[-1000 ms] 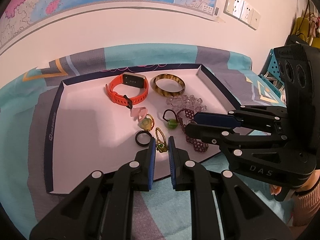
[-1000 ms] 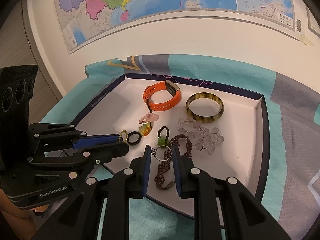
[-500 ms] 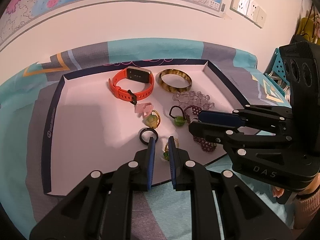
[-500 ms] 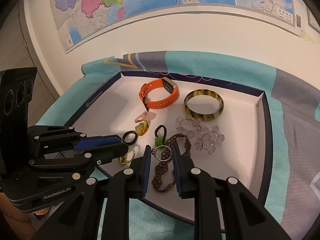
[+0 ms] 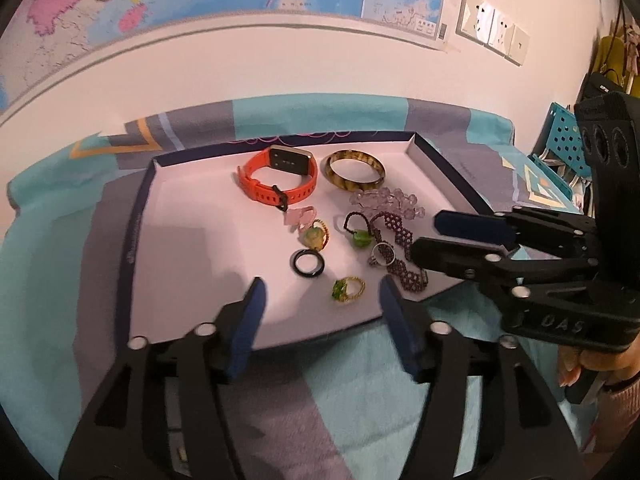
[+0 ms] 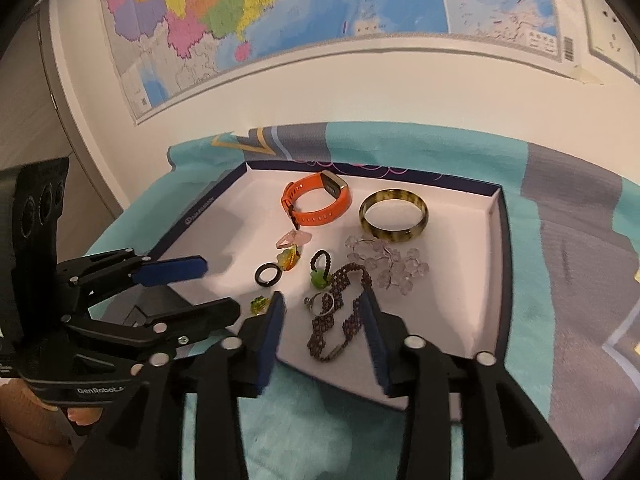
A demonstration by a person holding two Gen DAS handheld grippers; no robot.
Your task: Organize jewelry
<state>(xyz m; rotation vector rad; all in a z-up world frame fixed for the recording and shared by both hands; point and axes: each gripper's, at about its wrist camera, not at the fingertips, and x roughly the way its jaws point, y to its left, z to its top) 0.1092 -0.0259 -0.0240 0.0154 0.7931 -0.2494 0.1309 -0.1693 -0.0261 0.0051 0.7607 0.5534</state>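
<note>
Now both your claws, left [image 5: 320, 300] and right [image 6: 322, 310], have just opened and hold nothing, so lift slowly off the gold ring [image 5: 349, 289] and silver ring [image 6: 321, 303].

Matt white card tray [image 5: 180, 264]; at twelve o'clock a rubbery orange watch strap [image 5: 276, 196] beside a glossy mottled amber bangle [image 6: 394, 212]; woven teal cloth [image 5: 360, 392] beneath.

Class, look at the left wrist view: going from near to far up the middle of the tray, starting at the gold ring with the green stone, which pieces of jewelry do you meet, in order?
Gold ring with green stone → black ring → yellow-green pendant → pink piece → orange watch.
</note>
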